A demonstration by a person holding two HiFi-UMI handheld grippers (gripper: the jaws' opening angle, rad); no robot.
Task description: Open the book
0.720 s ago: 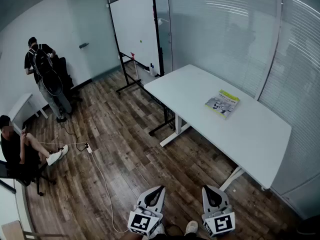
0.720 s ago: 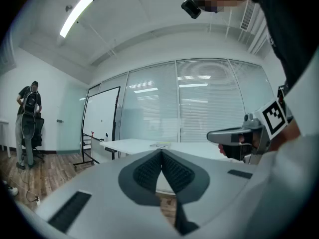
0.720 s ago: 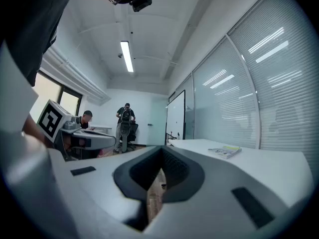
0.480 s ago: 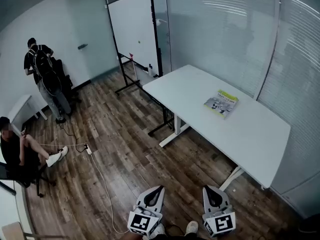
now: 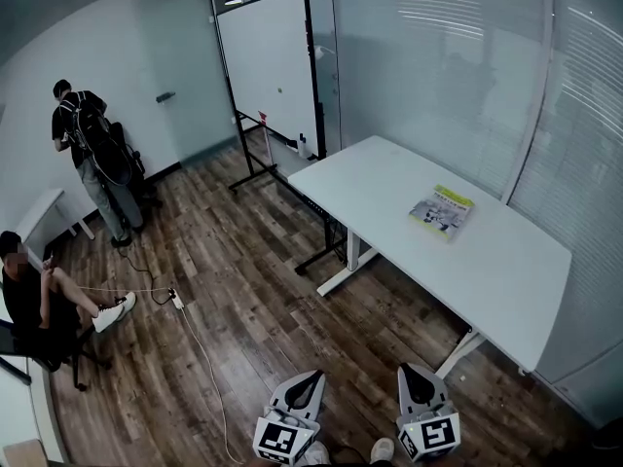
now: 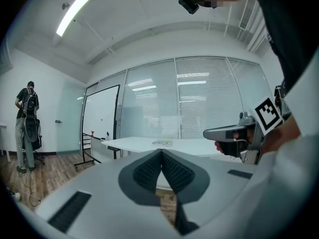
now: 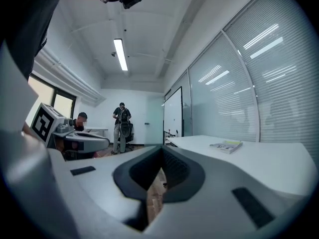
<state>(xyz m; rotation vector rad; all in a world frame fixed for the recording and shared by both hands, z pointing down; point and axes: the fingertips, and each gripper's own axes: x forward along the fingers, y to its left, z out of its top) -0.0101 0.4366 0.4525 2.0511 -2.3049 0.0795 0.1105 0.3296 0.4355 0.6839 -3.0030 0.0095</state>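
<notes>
Overhead, seemingly closed book [image 5: 441,211]; edge-on elsewhere.

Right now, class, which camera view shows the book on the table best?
The head view: it looks down on the book, so the whole closed cover shows on the white table. The left gripper view and the right gripper view catch it only edge-on, as a small, far sliver.

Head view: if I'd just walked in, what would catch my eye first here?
A big white table fills the right side, bare but for a closed book with a yellow-green cover. At the bottom edge the left gripper and right gripper point forward, both shut and empty. A whiteboard stands at the back.
</notes>
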